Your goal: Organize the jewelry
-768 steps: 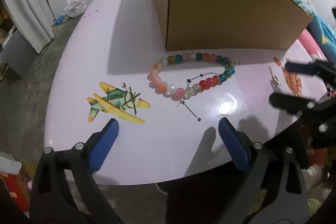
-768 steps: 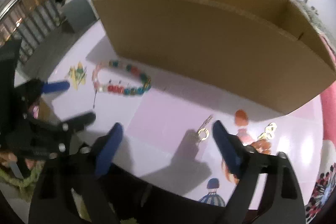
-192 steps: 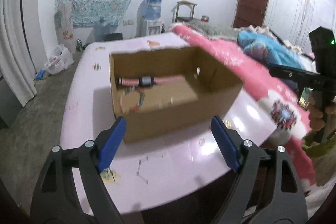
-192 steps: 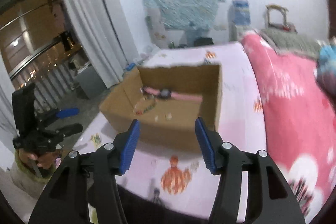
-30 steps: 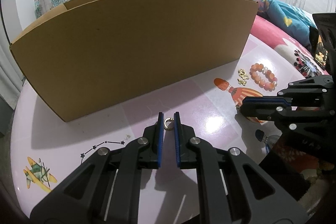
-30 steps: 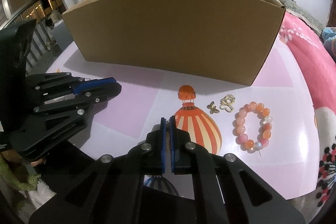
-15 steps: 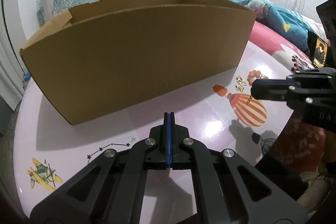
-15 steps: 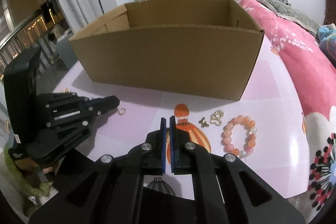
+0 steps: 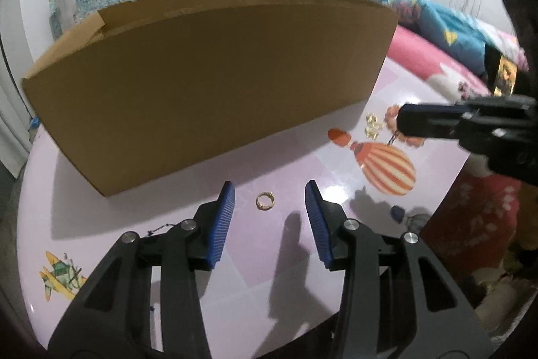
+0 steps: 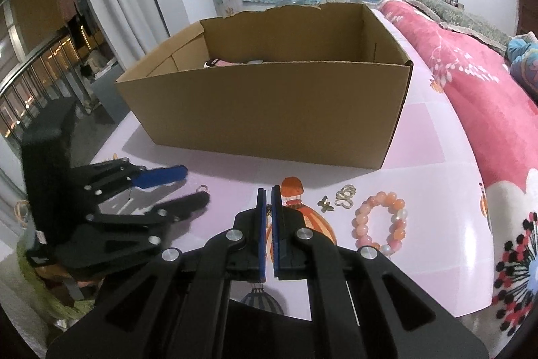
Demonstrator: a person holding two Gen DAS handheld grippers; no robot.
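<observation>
- Left wrist view showed what had just changed: half a second earlier my left gripper (image 9: 269, 201) was pinched fully together with nothing visible between its pads, and now its jaws were opening, with the small gold ring (image 9: 265, 200) lying flat on the pink table (image 9: 168, 207) in the gap between the blue pads (image 9: 225, 217), touching neither.
- A second earlier that ring had sat right at the tips of the nearly closed fingers, so I judged the pinch had missed or slipped, and the ring had not left the table.
- For the task this meant the ring still had to be picked up and carried over the near wall of the cardboard box (image 9: 208, 83), which stood just behind it; a fresh grasp looked like the step in hand.
- My right gripper (image 10: 268, 194) was clenched, its pads nearly touching; a tiny gold piece seemed to hang at its tips, but it was too small for me to tell for sure.
- From the right wrist view, the pink bead bracelet (image 10: 380, 221) and the gold butterfly charms (image 10: 339, 201) lay on the table just right of that gripper, near the box's front corner.
- Inside the box a pink strap-like item (image 10: 218, 63) already rested, so part of the sorting seemed done.
</observation>
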